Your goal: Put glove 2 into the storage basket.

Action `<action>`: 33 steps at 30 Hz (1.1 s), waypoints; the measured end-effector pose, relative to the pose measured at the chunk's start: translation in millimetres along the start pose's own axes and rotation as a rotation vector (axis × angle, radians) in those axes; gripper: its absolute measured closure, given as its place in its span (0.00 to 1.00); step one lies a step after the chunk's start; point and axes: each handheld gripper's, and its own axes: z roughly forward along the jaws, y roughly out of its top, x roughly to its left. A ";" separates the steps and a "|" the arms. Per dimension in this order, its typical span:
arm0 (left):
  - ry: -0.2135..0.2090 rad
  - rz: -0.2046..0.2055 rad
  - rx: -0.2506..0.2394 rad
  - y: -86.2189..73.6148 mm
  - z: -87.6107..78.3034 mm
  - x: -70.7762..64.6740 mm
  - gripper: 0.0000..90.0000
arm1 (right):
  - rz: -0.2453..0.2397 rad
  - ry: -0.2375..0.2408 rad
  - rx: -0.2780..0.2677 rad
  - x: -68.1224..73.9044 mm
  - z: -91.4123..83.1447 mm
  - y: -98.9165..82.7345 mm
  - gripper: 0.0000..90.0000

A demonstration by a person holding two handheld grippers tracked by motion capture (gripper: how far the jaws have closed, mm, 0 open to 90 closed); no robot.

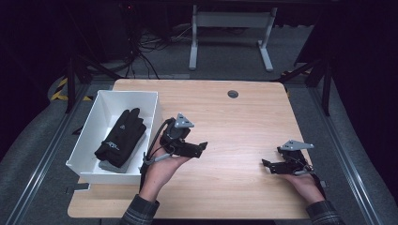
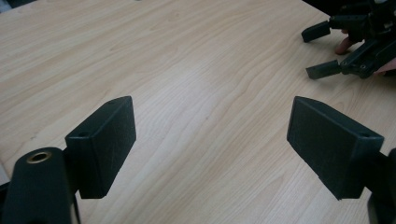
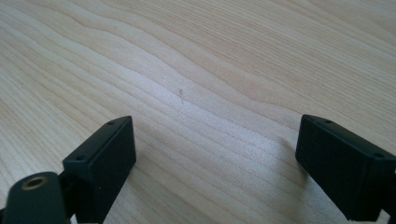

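You are at a pale, wood-grain worktop with a black hand-held gripper in each hand. Your left hand-held gripper sits just to the right of a white rectangular plastic bin that rests at the worktop's left edge. Its jaws are spread wide with nothing between them; in the left gripper view, bare wood shows in the gap between its two black pads. Inside the bin lies a black fabric glove with small white markings, fingers pointing away from you, on top of something grey whose identity cannot be told. The glove is apart from both grippers. Your right hand-held gripper is held low near the worktop's right side, well apart from the left one, and points toward it. Its jaws are also spread and empty over bare wood.
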 end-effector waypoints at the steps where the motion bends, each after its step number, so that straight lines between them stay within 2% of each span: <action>1: -0.002 0.008 0.004 -1.3 2.1 -1.3 0.18 | 0.000 0.000 0.001 0.0 0.1 0.1 0.13; 9: -0.032 0.024 0.033 -17.7 29.0 -13.5 0.18 | -0.004 0.005 0.004 0.1 0.5 0.5 0.12; 13: -0.030 0.033 0.046 -28.4 44.3 -19.3 0.18 | -0.004 0.005 0.004 0.1 0.5 0.5 0.12; 15: -0.032 0.038 0.052 -30.2 46.6 -19.9 0.18 | -0.005 0.009 0.003 0.2 0.5 0.4 0.12; 19: -0.031 0.068 0.083 -40.3 61.4 -25.2 0.18 | -0.012 0.013 0.002 0.4 0.1 -0.1 0.12; 22: -0.044 0.075 0.102 -48.6 69.8 -28.1 0.18 | -0.013 0.014 0.003 0.5 0.0 -0.2 0.12; 28: -0.039 0.088 0.132 -64.0 83.0 -34.1 0.17 | -0.013 0.012 0.004 0.6 -0.2 -0.2 0.12; 31: -0.034 0.092 0.131 -68.5 87.6 -35.8 0.17 | -0.013 0.014 0.004 0.7 -0.2 -0.2 0.12; 33: -0.019 0.101 0.141 -71.2 91.3 -36.4 0.17 | -0.013 0.013 0.004 0.8 -0.2 -0.2 0.12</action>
